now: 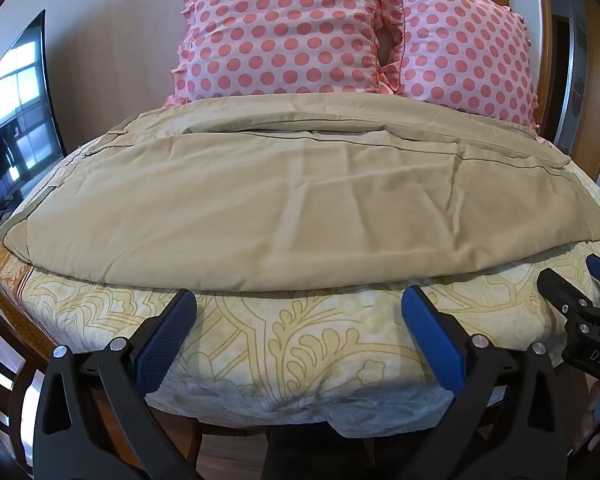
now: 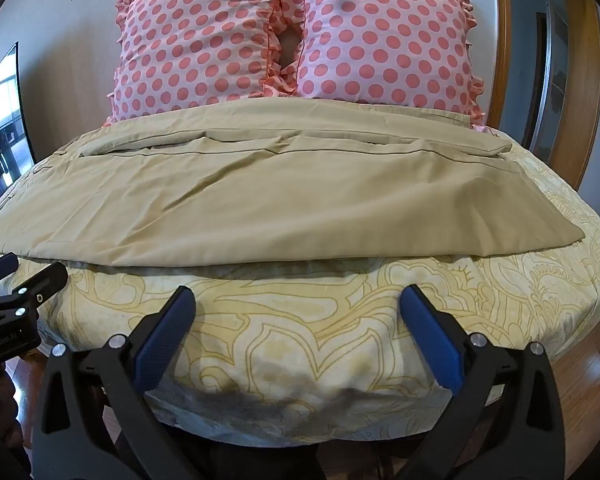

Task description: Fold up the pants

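Tan pants (image 1: pixel 300 200) flat on bed, both tongs (image 1: pixel 298 300) (image 2: pixel 296 298) spread

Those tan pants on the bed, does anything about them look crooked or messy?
Mostly tidy. The pants lie flat across the bedspread, legs stacked, below the polka-dot pillows. The upper leg sits askew, baring a strip of the lower one, with some creases. Both grippers, left and right, hover open, touching nothing.
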